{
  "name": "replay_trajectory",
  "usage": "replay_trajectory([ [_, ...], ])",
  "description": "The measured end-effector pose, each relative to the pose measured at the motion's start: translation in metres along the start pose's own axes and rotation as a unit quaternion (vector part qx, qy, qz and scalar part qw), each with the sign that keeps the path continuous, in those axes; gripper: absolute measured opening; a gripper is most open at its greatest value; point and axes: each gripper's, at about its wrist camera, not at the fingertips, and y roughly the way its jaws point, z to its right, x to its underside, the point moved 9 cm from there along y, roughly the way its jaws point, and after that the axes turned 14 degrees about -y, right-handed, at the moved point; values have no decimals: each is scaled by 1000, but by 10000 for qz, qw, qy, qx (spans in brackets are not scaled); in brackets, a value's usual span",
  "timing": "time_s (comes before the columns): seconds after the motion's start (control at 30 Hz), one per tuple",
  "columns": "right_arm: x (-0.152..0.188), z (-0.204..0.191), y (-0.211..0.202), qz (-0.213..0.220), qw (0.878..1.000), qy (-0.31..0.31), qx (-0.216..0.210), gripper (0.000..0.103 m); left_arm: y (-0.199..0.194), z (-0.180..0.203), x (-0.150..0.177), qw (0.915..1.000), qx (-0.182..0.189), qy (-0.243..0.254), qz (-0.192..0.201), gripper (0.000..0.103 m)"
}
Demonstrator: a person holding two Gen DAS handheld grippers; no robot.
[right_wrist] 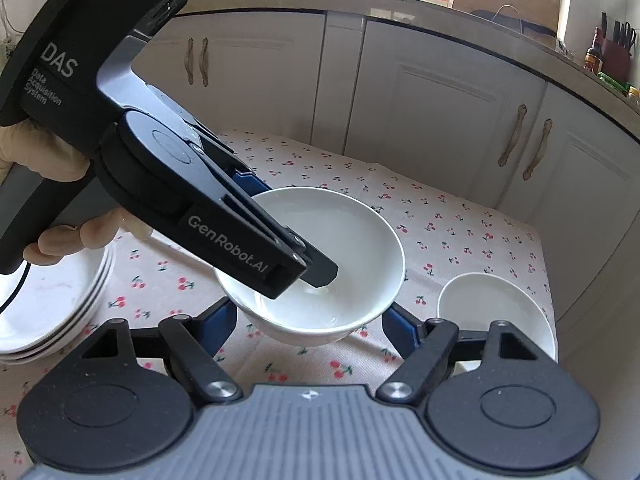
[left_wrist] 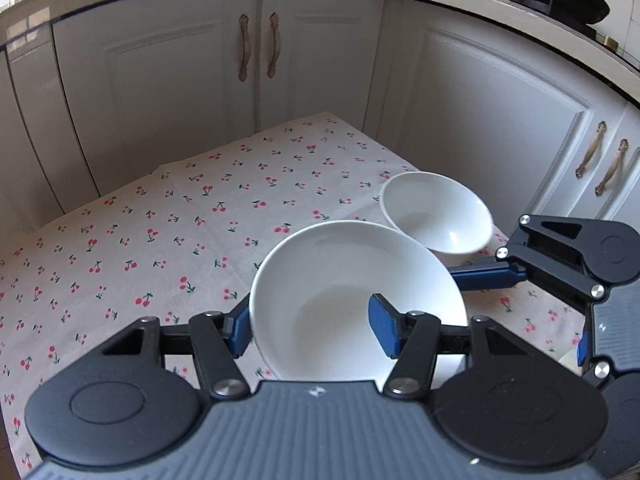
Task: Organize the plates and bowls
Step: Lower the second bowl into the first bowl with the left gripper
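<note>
Item under handling: a white bowl (left_wrist: 340, 272) on the cherry-print tablecloth (left_wrist: 160, 240).

Left gripper (left_wrist: 312, 328): partly spread and straddling the bowl's rim. One blue pad sits outside the wall and the other is down inside the basin. The gap is far wider than the thin wall, so this reads as a set-up for a rim pinch and not a completed grasp. The right wrist view confirms one finger tip low inside the bowl, with the gloved hand (right_wrist: 40, 152) angling the tool down steeply to reach over the rim.

Right gripper (right_wrist: 310, 324): spread wide and holding nothing, its fingers level with the bowl's lower body on either side. The likely purpose is to steady or cradle the bowl while the left takes hold. Contact cannot be confirmed from either view, nor can it be settled whether the bowl's foot rests fully on the cloth.

Second white bowl (left_wrist: 436, 212): upright, just beside the first bowl on its right in the right wrist view. It is the probable nesting partner.

Stacked white plates (right_wrist: 52, 300): to the first bowl's left, apart from it. Plates appear already grouped and the bowls are not yet stacked.

White cabinets (left_wrist: 160, 80) stand behind the bowl, beyond the cloth's edge.
</note>
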Motion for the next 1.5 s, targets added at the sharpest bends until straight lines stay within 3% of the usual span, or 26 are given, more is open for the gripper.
replay_trajectory([
  [0.63, 3, -43, -74, 192, 9996, -210, -54, 83, -74, 35, 49, 9995, -42, -150, 269, 58],
  [1.3, 29, -83, -104, 206, 9994, -122, -236, 83, -104, 52, 100, 9965, -46, -586, 593, 59],
  [1.5, 39, -91, -102, 196, 9997, -125, -97, 83, -103, 55, 109, 9958, 26, -655, 646, 59],
])
